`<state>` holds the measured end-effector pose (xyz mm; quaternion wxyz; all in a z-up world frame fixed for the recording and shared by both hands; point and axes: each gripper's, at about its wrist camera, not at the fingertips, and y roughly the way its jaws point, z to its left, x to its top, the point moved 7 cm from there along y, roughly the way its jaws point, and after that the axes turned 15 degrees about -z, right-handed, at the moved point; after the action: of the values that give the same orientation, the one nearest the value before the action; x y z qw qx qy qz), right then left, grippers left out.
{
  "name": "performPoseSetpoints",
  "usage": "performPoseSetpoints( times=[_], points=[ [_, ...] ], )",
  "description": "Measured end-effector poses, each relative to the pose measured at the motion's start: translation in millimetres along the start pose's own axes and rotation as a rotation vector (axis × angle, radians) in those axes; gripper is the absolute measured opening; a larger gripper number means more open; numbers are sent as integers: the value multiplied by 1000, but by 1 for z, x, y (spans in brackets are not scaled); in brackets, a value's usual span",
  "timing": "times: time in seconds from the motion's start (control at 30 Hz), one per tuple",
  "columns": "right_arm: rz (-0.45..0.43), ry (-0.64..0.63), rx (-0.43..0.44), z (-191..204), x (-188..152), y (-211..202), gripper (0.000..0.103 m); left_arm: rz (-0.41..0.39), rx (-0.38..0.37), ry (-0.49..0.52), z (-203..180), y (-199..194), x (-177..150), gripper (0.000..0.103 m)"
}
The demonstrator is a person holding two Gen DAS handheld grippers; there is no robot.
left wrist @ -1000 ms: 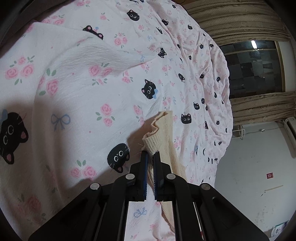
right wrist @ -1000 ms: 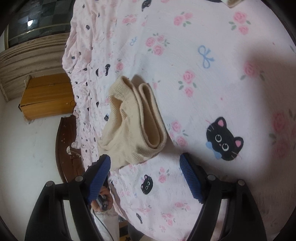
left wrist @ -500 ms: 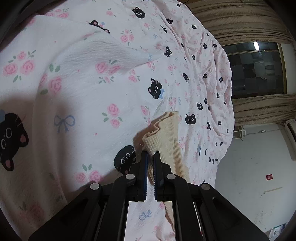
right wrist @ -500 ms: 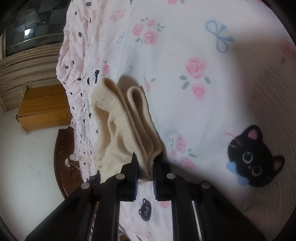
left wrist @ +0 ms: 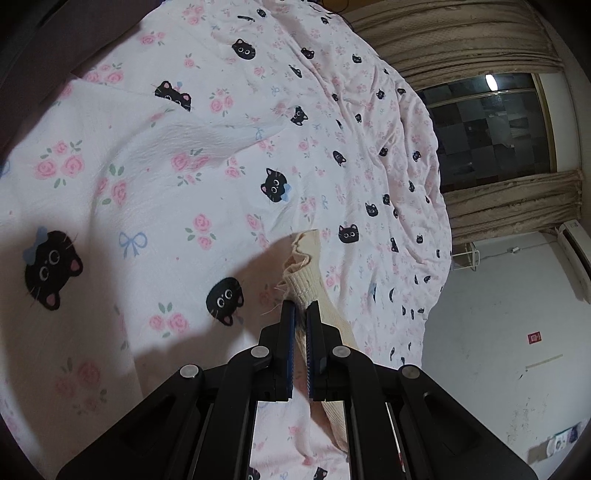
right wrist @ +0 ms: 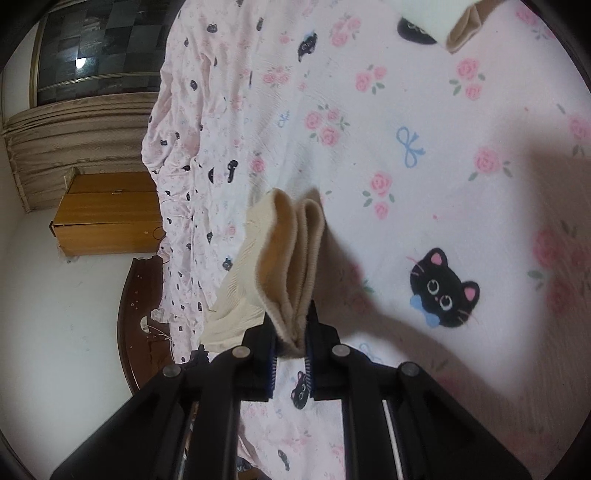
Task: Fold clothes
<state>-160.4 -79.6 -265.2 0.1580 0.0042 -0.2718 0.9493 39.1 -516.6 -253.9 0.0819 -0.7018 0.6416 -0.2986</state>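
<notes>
Right wrist view shows the cream ribbed knit garment (right wrist: 284, 258) at the frame's centre, bunched into several layered folds and lifted off the bed. The right gripper (right wrist: 290, 332) is clamped on the lower end of those folds, its blue-padded jaws pressed against the stacked cloth. A flatter panel of the same garment hangs toward the lower left of the frame.

In the left wrist view, the left gripper (left wrist: 301, 314) pinches a ribbed hem end of the cream garment (left wrist: 306, 273) just below centre, jaws nearly together with cloth between them; the rest of the fabric trails down the lower right of the frame past the gripper body.

Under both lies the pink bedspread (right wrist: 424, 110) printed with black cats, roses and blue bows. At the upper right corner of the right view sits what seems to be another folded piece (right wrist: 461, 29), tan and white, partly cut off. A wooden cabinet (right wrist: 107, 214) stands at the left.

My judgement: the garment is gathered and held at both ends, so folding is mid-way; it has not yet been laid down as a neat flat bundle.
</notes>
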Motion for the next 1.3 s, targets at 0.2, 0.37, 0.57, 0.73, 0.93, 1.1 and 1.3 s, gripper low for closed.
performPoseSetpoints(
  times=[0.2, 0.37, 0.57, 0.73, 0.93, 1.1, 1.3],
  points=[
    [-13, -3, 24, 8, 3, -18, 13, 16, 11, -12, -2, 1, -3, 4],
    [-25, -2, 30, 9, 5, -35, 13, 40, 13, -9, -3, -4, -13, 4],
    [-8, -25, 18, 0, -3, -60, 13, 50, 2, -6, 1, -27, -29, 4],
    [6, -32, 3, -11, -12, -77, 13, 58, 4, -4, 9, -47, -43, 4],
    [25, -52, -13, -23, -23, -106, 13, 62, 1, 5, 13, -75, -59, 4],
    [53, -78, -32, -30, -37, -129, 13, 61, -6, 18, 12, -102, -72, 4],
    [85, -109, -69, -41, -54, -157, 13, 65, -12, 27, 13, -134, -88, 4]
  ],
)
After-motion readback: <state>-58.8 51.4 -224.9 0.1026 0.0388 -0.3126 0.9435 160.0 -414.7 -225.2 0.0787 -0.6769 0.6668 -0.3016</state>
